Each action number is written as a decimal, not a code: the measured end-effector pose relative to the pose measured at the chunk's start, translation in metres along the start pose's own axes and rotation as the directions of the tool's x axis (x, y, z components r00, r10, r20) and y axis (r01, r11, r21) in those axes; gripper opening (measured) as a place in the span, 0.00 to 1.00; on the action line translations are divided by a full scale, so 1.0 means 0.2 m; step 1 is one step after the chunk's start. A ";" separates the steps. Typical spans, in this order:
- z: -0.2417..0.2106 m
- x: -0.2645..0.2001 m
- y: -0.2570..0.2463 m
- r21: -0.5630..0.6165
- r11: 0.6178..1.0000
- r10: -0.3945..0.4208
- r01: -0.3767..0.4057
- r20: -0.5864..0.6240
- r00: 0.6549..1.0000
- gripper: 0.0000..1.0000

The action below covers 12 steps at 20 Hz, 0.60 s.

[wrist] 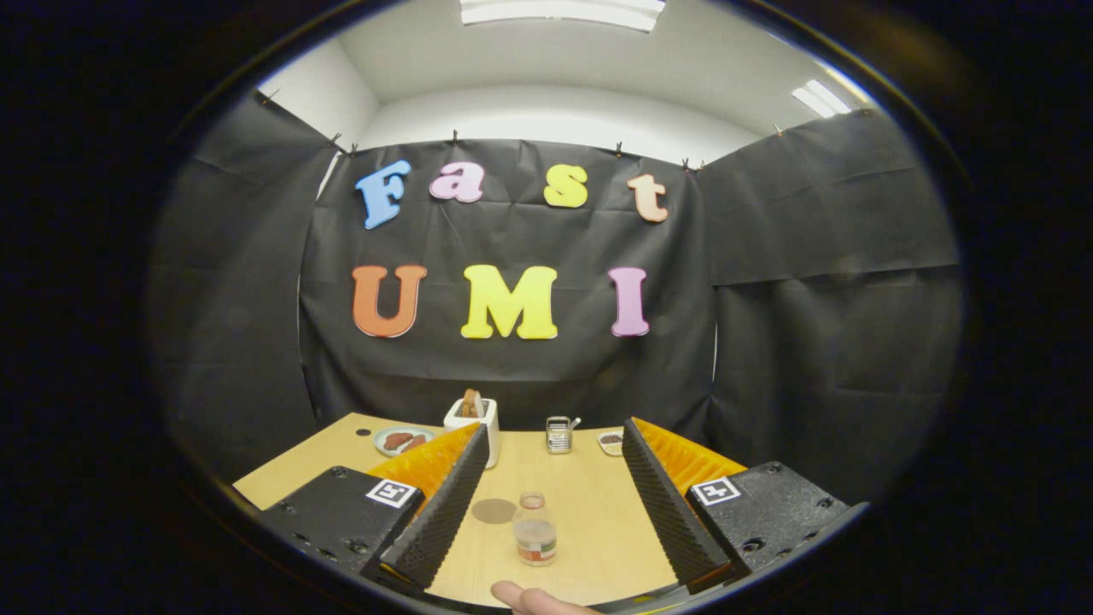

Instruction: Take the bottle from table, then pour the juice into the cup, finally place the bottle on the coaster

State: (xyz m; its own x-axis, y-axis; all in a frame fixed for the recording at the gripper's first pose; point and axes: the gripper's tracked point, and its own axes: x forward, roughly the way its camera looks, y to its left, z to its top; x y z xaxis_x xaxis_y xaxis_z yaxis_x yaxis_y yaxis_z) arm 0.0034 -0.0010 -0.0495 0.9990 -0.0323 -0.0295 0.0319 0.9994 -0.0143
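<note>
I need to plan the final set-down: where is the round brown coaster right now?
In the gripper view, the round brown coaster lies flat on the wooden table between the open fingers, just left of the small clear bottle and close to the left finger.

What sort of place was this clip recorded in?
Probably a staged recording booth, not a real kitchen: black cloth walls clipped up around a wooden table set with a bottle, coaster and toaster. The tool is open above it.
</note>
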 end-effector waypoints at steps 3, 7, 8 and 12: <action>-0.13 0.06 0.00 0.006 1.000 0.003 -0.003 -0.023 1.000 1.00; -0.27 0.12 0.02 -0.051 0.999 0.002 -0.004 -0.025 1.000 1.00; -0.30 0.13 0.03 -0.059 0.998 0.006 -0.007 -0.024 1.000 1.00; -0.50 0.20 0.05 -0.071 0.997 0.005 -0.009 -0.057 0.998 1.00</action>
State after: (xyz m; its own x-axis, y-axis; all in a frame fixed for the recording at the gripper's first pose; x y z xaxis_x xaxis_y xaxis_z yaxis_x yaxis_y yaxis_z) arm 0.0401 0.0065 -0.1499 0.9959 -0.0282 -0.0862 0.0209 0.9962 -0.0851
